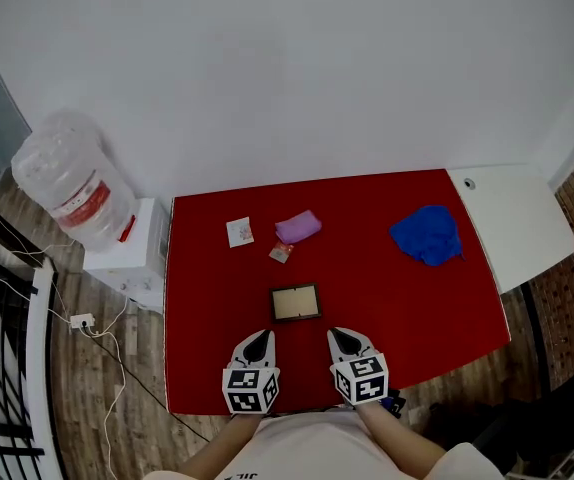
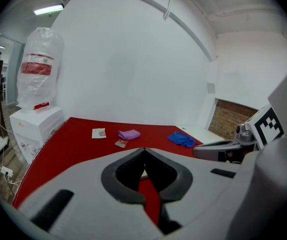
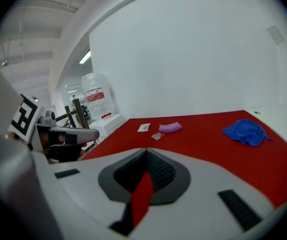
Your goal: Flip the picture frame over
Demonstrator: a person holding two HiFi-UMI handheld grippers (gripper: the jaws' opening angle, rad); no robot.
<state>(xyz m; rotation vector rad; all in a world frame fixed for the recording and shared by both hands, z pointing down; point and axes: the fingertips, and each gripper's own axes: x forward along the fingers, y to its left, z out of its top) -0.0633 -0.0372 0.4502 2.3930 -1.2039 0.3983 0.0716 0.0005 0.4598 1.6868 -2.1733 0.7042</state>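
Pinching nothing at all, the left gripper has its jaws pressed fully together, dark pads meeting at the tip, with only the red counter showing beneath them. Same story on the right gripper: jaws shut tight, nothing caught between them. Both tools sit side by side over the near edge of the counter, noses aimed forward and tipped downward. Their marker cubes face back toward the person, whose forearms come up from the bottom of the head view. In the left gripper view the right gripper shows off to the side, level with it, and the right gripper view shows the left one the same way.

And there is the picture frame, lying flat on the red surface just ahead of the tips, centred between the two grippers and touching neither. Dark border, pale middle, long side running across. Which face is up I cannot tell.

Further out, a small packet lies beyond the frame, then a purple cloth with a white card to its left. A crumpled blue cloth sits well apart toward the far right corner. Off the counter's left end a water bottle stands on a white dispenser; at the right end is a white side table.
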